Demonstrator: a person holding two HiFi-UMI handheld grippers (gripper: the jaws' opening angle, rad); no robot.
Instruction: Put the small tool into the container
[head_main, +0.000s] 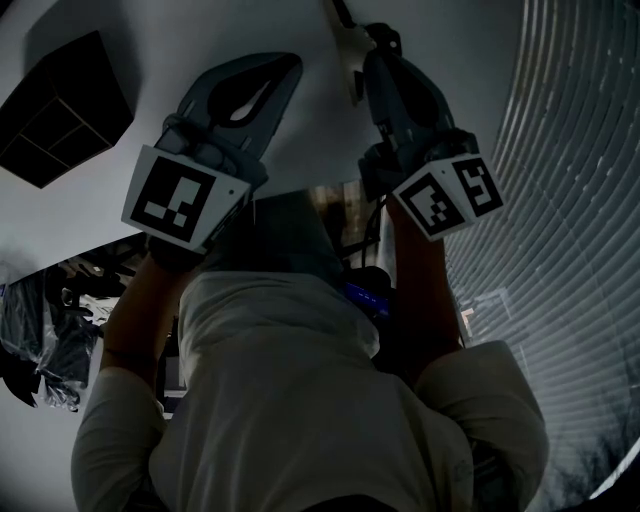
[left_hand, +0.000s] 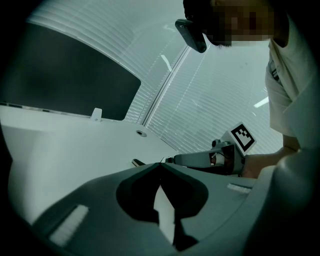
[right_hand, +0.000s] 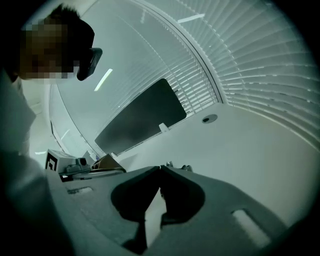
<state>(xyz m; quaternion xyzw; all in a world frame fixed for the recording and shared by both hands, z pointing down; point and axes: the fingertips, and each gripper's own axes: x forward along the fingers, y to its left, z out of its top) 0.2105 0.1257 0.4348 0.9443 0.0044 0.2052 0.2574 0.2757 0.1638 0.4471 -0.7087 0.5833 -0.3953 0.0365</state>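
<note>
A small dark sliver that may be the small tool (left_hand: 137, 162) lies on the smooth white table (head_main: 150, 40) at the lower centre of the left gripper view, just past the jaw tips. It is too small to tell its shape. The container (head_main: 60, 110), a black angular box split by dividers into square compartments, sits at the upper left of the head view, well apart from both claws. The left gripper (left_hand: 160, 165) has its jaws pressed together at the tips, and only a narrow pale slit of table shows lower down between them. It pinches nothing. The right gripper (right_hand: 160, 168) is likewise closed tip to tip and empty, with a few tiny unclear bits just beyond it. Both claws are matte grey moulded plastic with a rounded dark hollow behind the tips. Each carries a white cube with black square markers (head_main: 185, 195). Ribbed blind slats (head_main: 570, 150) curve down the right edge of the head view.
</note>
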